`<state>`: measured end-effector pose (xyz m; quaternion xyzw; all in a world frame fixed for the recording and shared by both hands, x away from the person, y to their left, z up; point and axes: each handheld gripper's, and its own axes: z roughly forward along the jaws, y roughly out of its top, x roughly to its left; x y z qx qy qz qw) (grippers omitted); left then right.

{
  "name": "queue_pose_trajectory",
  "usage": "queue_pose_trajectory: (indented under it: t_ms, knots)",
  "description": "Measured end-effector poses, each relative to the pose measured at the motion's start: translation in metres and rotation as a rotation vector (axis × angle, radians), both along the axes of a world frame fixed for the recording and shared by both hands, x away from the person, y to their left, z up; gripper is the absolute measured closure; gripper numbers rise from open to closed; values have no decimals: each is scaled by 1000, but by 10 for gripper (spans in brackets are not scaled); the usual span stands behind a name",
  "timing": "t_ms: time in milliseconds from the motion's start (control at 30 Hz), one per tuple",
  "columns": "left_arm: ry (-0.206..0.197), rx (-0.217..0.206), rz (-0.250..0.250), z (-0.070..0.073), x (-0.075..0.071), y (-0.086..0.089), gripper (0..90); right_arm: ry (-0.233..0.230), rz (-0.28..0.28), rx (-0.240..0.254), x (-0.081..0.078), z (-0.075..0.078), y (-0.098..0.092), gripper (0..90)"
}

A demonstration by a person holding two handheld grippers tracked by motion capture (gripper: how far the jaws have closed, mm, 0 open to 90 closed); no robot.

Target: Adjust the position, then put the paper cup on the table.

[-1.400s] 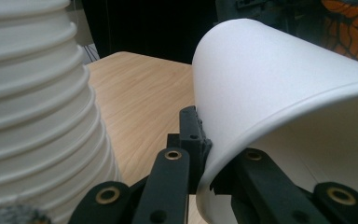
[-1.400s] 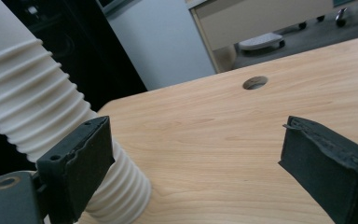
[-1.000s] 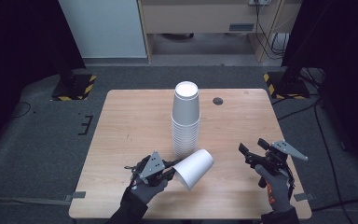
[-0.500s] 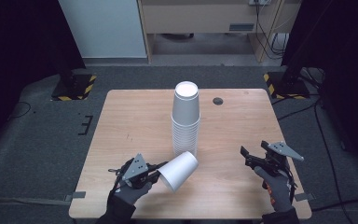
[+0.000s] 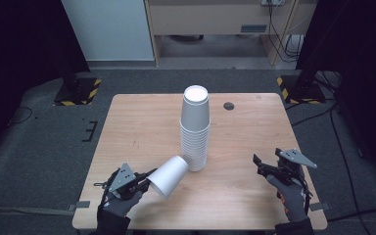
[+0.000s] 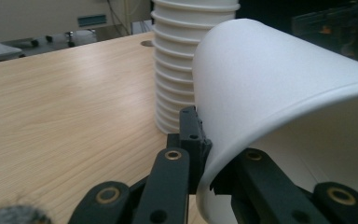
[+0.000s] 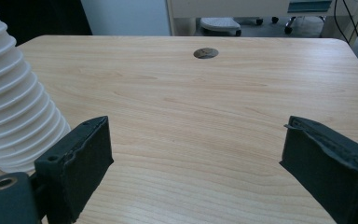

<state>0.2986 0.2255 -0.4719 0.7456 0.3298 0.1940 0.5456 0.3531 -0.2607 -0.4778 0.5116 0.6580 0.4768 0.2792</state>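
Observation:
A tall stack of white paper cups (image 5: pixel 195 132) stands upside down near the middle of the wooden table (image 5: pixel 142 122). One white paper cup (image 5: pixel 169 176) lies tilted on its side just left of the stack's foot, and my left gripper (image 5: pixel 144 182) is shut on its rim. In the left gripper view the jaws of that gripper (image 6: pixel 209 158) pinch the cup's wall (image 6: pixel 279 93), one inside and one outside, with the stack (image 6: pixel 177 70) behind. My right gripper (image 5: pixel 258 165) stands open over the table's near right part, nothing between its jaws (image 7: pixel 196 154). The stack (image 7: pixel 9 107) is at its left.
A small dark round hole (image 5: pixel 229 105) sits in the table top at the far right of the stack, also seen from the right gripper (image 7: pixel 205 52). Bare wood lies to the left and right of the stack. Black stands with striped bases are on the floor beyond.
My left gripper has carried the single cup leftward, away from the stack's foot. The right gripper has hardly moved.

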Motion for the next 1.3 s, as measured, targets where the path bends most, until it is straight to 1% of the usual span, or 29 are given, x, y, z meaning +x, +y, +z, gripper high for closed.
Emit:
queue_pose_trajectory:
  t_ms: [67, 200, 367, 400, 433, 533, 633, 733, 800, 900, 1000, 1133, 1200, 1300]
  knots:
    - [3, 6, 22, 0, 0, 6, 856, 0, -5, 2, 0, 0, -1, 84]
    - [12, -9, 78, 0, 2, 17, 856, 1, -9, -6, 1, -1, -1, 83]
    - [21, -11, 143, 1, 4, 28, 856, 4, -9, -19, 1, -1, -1, 83]
    - [31, -14, 165, 2, 5, 32, 856, 3, -10, -23, 1, -2, -2, 82]
    - [31, -14, 165, 2, 5, 32, 856, 3, -10, -23, 1, -2, -2, 82]
    - [54, -19, 213, 2, 7, 39, 856, 4, -13, -24, 2, -2, -2, 82]
    - [80, -20, 239, 2, 10, 44, 856, 5, -12, -30, 2, -2, -2, 82]
    - [109, -17, 261, 2, 14, 48, 856, 6, -11, -37, 2, -2, -2, 82]
    - [121, -10, 273, 2, 16, 50, 856, 5, -11, -42, 2, -2, -1, 82]
    - [130, 1, 290, 3, 18, 53, 856, 7, -11, -54, 2, -3, -1, 82]
    - [143, 9, 302, 4, 21, 54, 856, 11, -4, -77, 3, -4, 0, 82]
    - [170, 39, 304, 6, 26, 54, 856, 21, -1, -120, 3, -7, -1, 81]
    - [185, 67, 305, 7, 29, 55, 856, 21, -2, -119, 3, -7, -1, 81]
    - [211, 89, 311, 8, 32, 58, 856, 26, -4, -125, 3, -9, -4, 81]
